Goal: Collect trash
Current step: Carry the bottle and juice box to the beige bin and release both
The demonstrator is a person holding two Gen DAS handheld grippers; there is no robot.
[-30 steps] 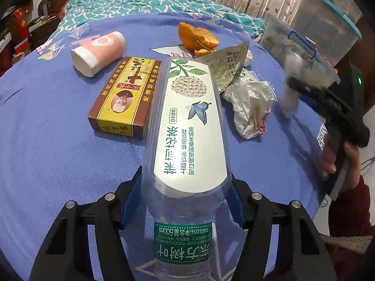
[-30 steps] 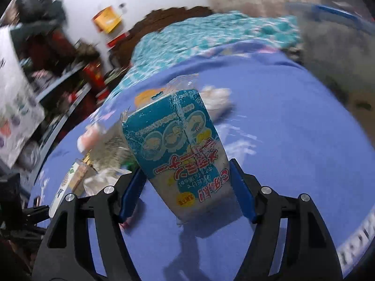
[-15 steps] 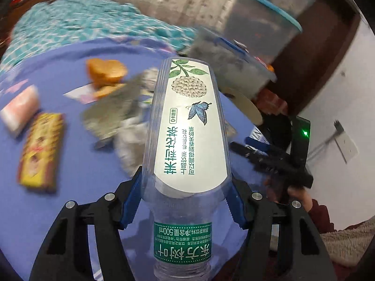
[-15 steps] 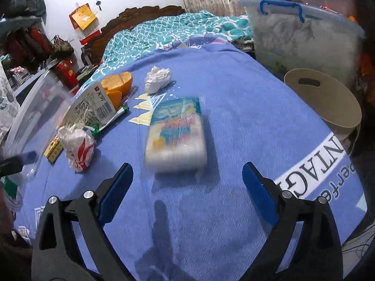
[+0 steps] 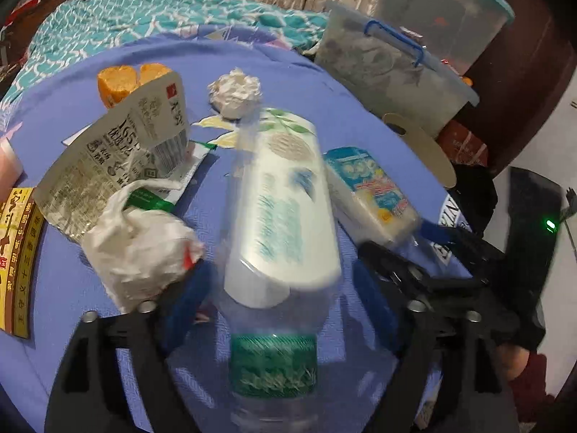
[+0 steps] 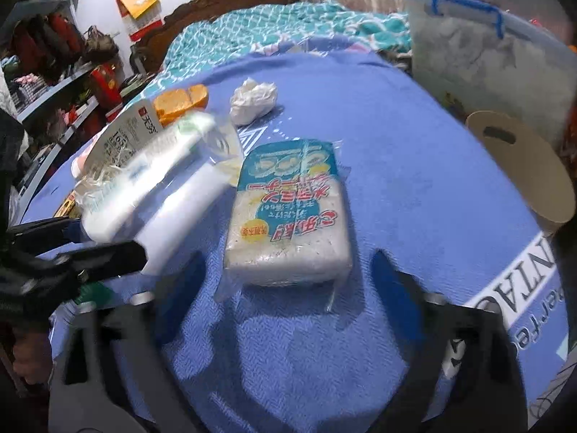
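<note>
The bed (image 6: 378,137), under its blue cover, carries everything here. Beyond its far right edge stand clear storage bins (image 5: 393,68) with a blue handle, and a tan cardboard piece (image 6: 523,169) leans at that same edge.

Between my left fingers (image 5: 285,288) lies the plastic bottle (image 5: 285,202), blurred, its white label facing up and its green band nearest the camera. These fingers have just been opening; they stand spread with a gap on either side of the bottle, so they are not pressing it. In the right wrist view the bottle slants across the left part of the picture, just beside the sponge pack.

The sponge pack (image 6: 288,213), blue and white in its clear wrapper, lies flat on the cover just ahead of my right fingers (image 6: 285,278). These have just been closing, yet they are still apart and the pack sits beyond their tips, untouched as far as I can tell.

Left of the bottle sits a knotted white plastic bag (image 5: 140,241), and behind it a torn silver wrapper (image 5: 115,151) stands propped up. A yellow and brown box (image 5: 18,252) lies at the left edge. Farther back are orange peel (image 5: 126,79) and a crumpled tissue (image 5: 236,92), near each other but apart.
</note>
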